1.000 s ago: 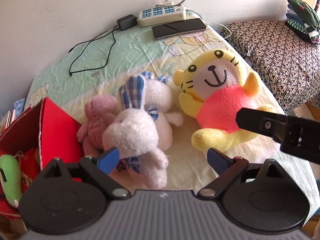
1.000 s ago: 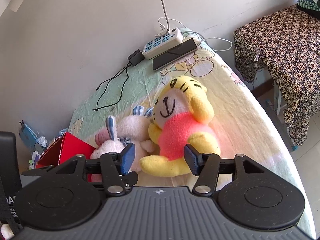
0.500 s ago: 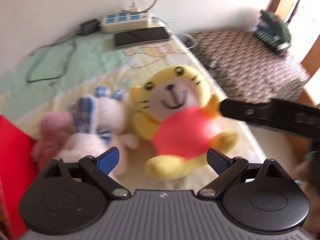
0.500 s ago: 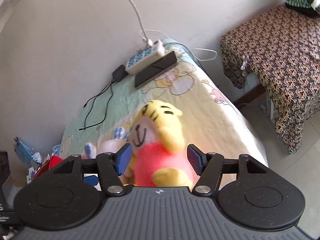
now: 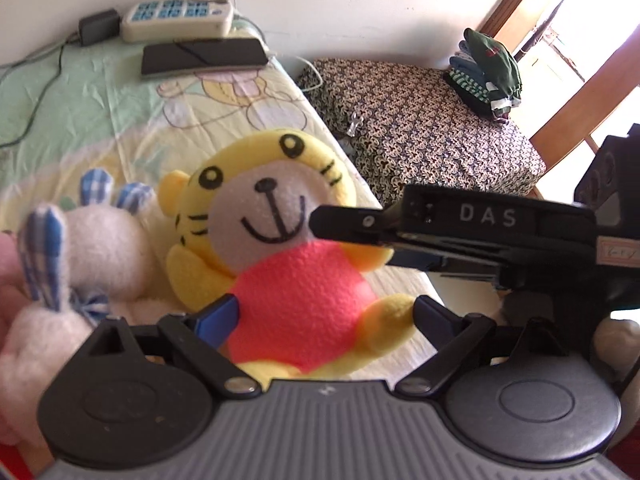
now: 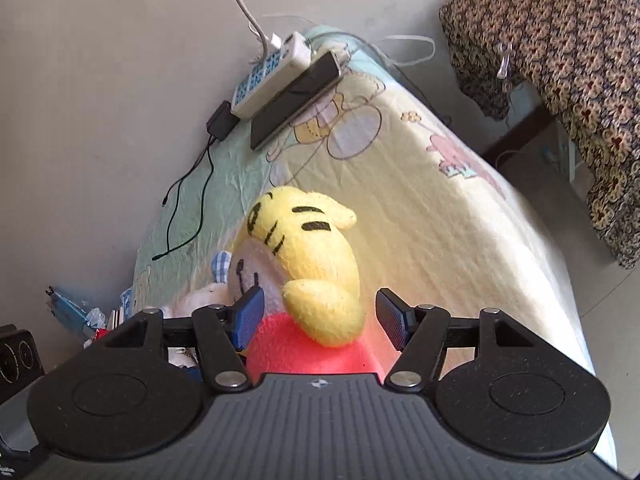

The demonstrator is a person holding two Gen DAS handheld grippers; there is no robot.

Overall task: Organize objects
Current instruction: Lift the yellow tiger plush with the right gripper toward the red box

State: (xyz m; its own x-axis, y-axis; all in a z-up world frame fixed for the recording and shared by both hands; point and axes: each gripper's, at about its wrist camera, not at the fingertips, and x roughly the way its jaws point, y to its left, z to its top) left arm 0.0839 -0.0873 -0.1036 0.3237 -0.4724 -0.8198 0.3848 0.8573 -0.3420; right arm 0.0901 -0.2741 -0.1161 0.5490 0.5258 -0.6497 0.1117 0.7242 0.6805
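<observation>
Both grippers have swung in since a second ago: the left view then centred on the white rabbit and the red box at the edge, and now the yellow tiger plush (image 5: pixel 280 248) fills the middle. The left gripper (image 5: pixel 326 314) stands wide, its blue pads either side of the tiger's pink belly with nothing pinched. The right gripper (image 6: pixel 318 318) comes in from the side, jaws opening as it goes, with the tiger's yellow arm and pink body between them but not squeezed. In the left view its black finger crosses just in front of the tiger's cheek.

The tiger lies on its back on the cartoon bedsheet (image 6: pixel 420 216), touching the white rabbit (image 5: pixel 100 248) on its one side.

For a good pick, I'd say one gripper should commit to the body, not the floppy arm, which would let the toy dangle. Push the pads well down round the pink torso before closing; plush compresses a lot. Watch the rabbit's ear doesn't get snagged along.
</observation>
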